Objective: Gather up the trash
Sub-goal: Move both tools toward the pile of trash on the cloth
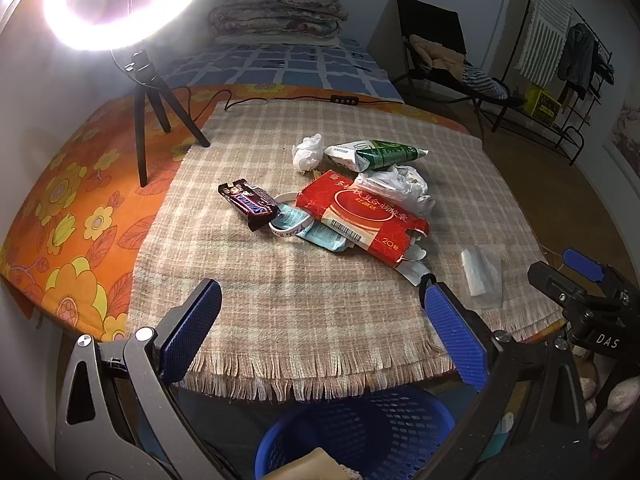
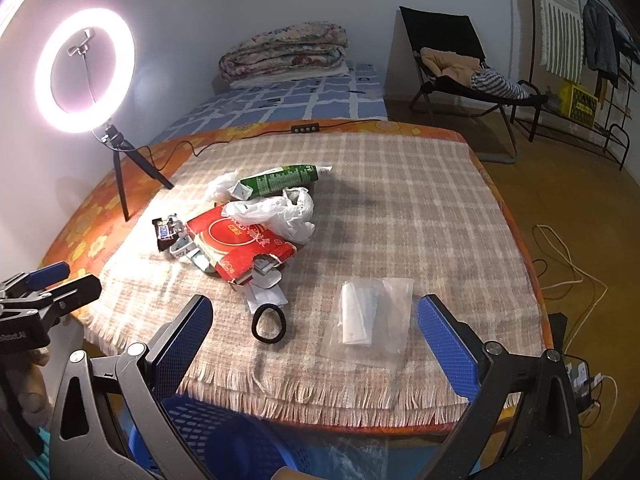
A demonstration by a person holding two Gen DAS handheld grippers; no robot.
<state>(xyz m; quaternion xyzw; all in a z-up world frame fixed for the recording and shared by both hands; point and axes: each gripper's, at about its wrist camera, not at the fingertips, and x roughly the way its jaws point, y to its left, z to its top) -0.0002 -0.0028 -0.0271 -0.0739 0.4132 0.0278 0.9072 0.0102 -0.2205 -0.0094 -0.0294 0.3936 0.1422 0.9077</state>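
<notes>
Trash lies in a heap on the checked cloth: a red carton [image 1: 362, 218] [image 2: 240, 240], a Snickers wrapper [image 1: 249, 203] [image 2: 168, 232], a green-and-white pack [image 1: 376, 155] [image 2: 280, 180], crumpled white plastic [image 1: 396, 188] [image 2: 276, 212], a tissue ball [image 1: 307, 153] and a tape ring [image 1: 289, 220]. A clear bag [image 2: 370, 318] [image 1: 482, 276] and a black hair tie [image 2: 269, 323] lie near the front edge. My left gripper [image 1: 324, 332] is open and empty at the front edge. My right gripper [image 2: 316, 352] is open and empty, with the clear bag just ahead of it.
A blue basket [image 1: 360, 436] [image 2: 216, 440] stands under the table's front edge. A lit ring light on a tripod [image 1: 152, 120] [image 2: 116, 160] stands at the table's back left, its cable along the back edge. A bed, a folding chair and a clothes rack are beyond.
</notes>
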